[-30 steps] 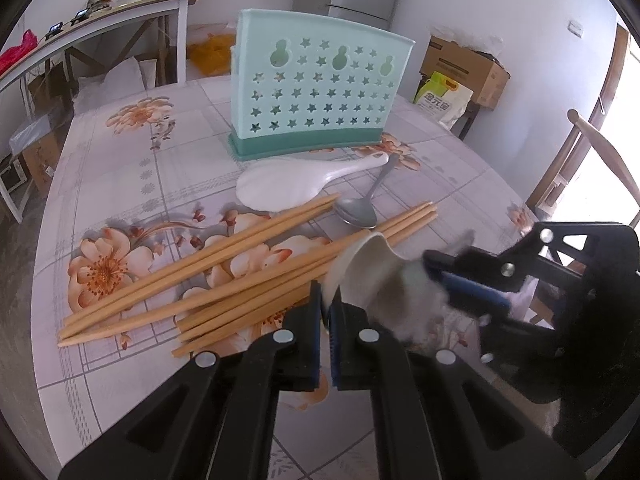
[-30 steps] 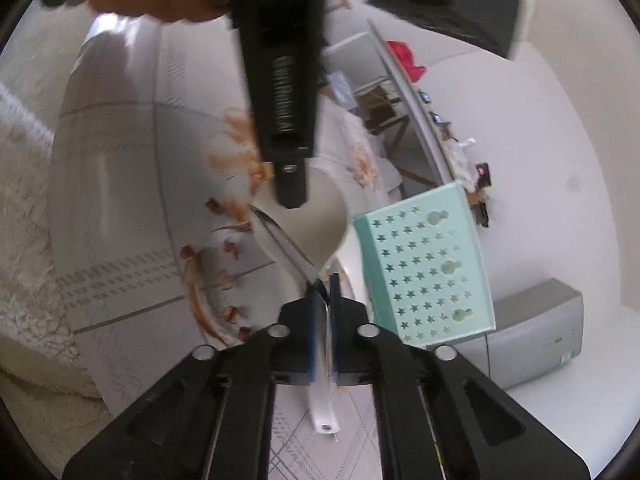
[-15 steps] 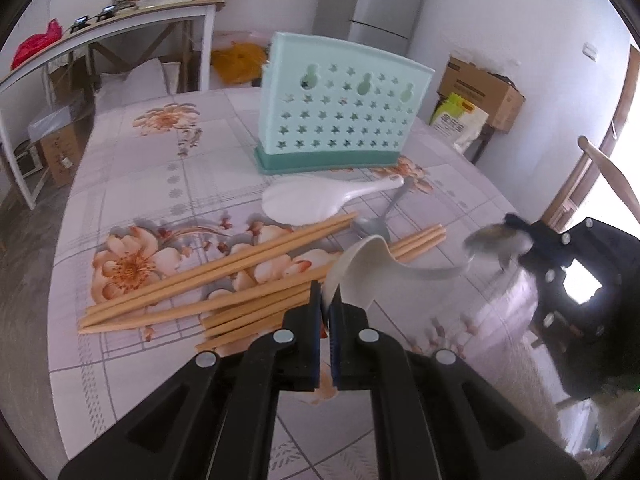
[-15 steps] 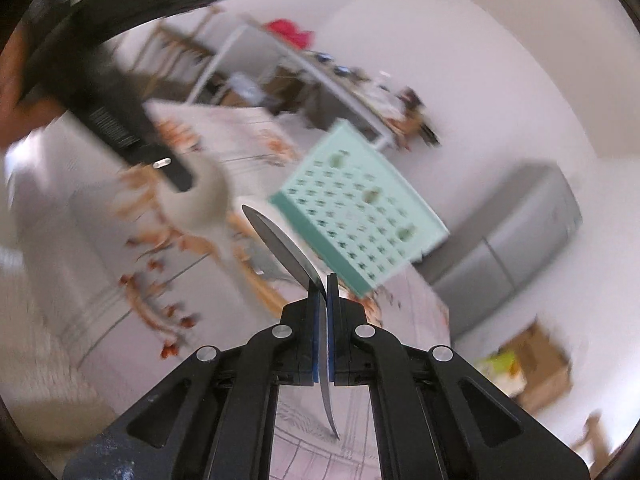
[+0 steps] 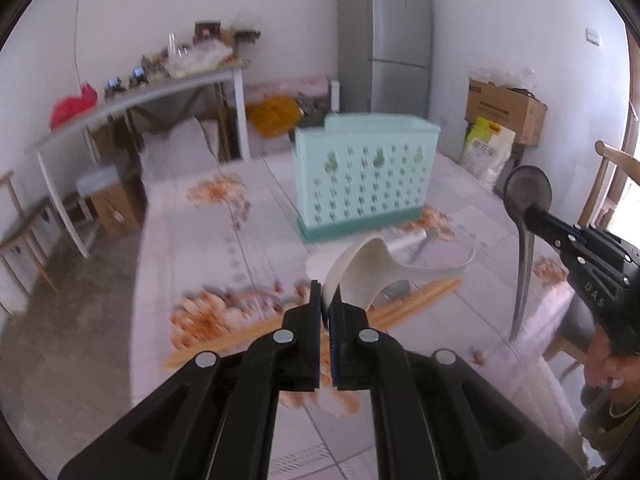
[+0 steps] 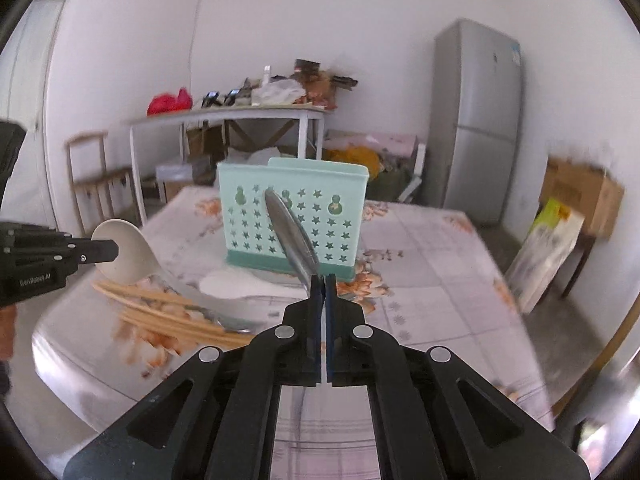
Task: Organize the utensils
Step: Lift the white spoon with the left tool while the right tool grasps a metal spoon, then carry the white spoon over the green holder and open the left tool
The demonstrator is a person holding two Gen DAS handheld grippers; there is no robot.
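While you hold both tools up over the table (image 6: 440, 264), your left gripper (image 5: 328, 300) has its two fingers squeezed tight on the white spoon (image 5: 360, 268). It pinches the spoon by the rim of its bowl, and the white handle sticks out to the right, up in the air above the chopsticks (image 5: 416, 300). Your right gripper (image 6: 319, 284) is clamped on the metal spoon (image 6: 292, 236). From the right wrist view, the shiny bowl of that spoon points up and away from you, in front of the green holder (image 6: 292, 216). From the left wrist view, you can see the same metal spoon (image 5: 526, 216) off to the right, with its round bowl on top and its thin handle hanging down. The green holder (image 5: 366, 180) stands upright on the flowered table, well past both spoons. It has little star holes in its front wall. A pile of wooden chopsticks (image 6: 160, 312) lies flat on the table near you. A white rice paddle (image 6: 244, 288) lies flat on the table between the chopsticks and the holder. A tall gray fridge (image 5: 384, 36) stands by the far wall.
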